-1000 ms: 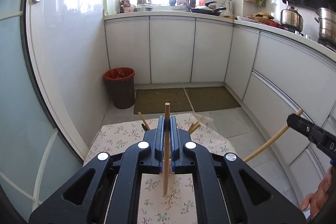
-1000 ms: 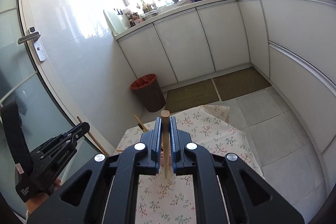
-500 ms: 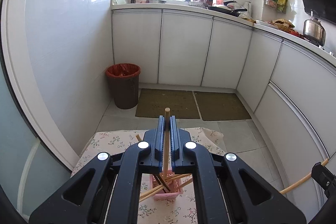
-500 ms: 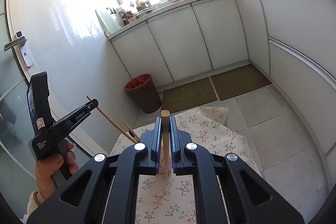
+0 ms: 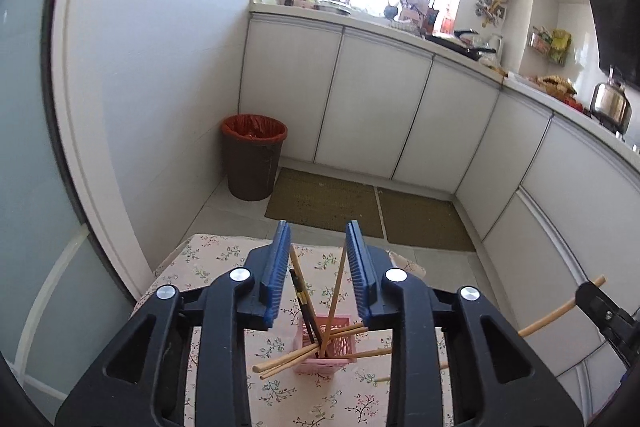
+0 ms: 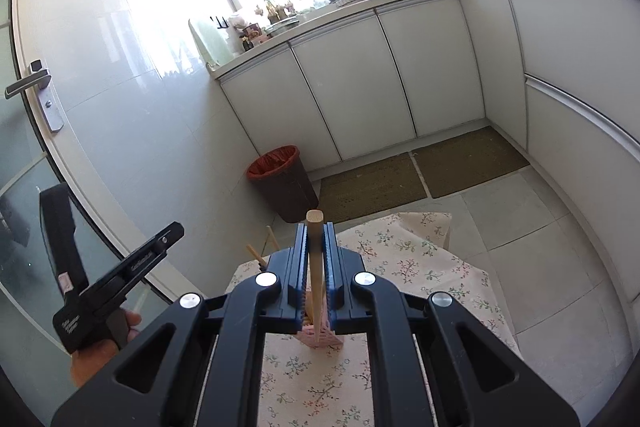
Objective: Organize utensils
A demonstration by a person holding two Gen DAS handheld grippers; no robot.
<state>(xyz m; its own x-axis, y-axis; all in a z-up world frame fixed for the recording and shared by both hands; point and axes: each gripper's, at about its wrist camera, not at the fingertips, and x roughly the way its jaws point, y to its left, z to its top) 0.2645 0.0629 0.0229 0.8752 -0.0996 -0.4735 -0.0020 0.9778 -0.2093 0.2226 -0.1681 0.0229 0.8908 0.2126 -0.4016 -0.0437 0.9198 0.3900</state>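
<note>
left wrist view: left gripper (image 5: pixel 320 267) spread wide with nothing between its blue pads, looking down on a pink holder (image 5: pixel 326 347) on the floral tablecloth (image 5: pixel 208 267). only this view shows the holder's contents: several pale wooden chopsticks (image 5: pixel 338 287) crossing at angles, some leaning out sideways, plus one dark stick. right wrist view: right gripper (image 6: pixel 316 263) clamped on a single wooden chopstick (image 6: pixel 314 267), upright, round end above the pads, lower end in front of the holder, which sits mostly hidden behind the jaws. the left gripper appears here at the left edge. red-lined bin (image 5: pixel 254 155), floor mats (image 5: pixel 324 201) and white cabinets (image 5: pixel 376 115) lie beyond the table
</note>
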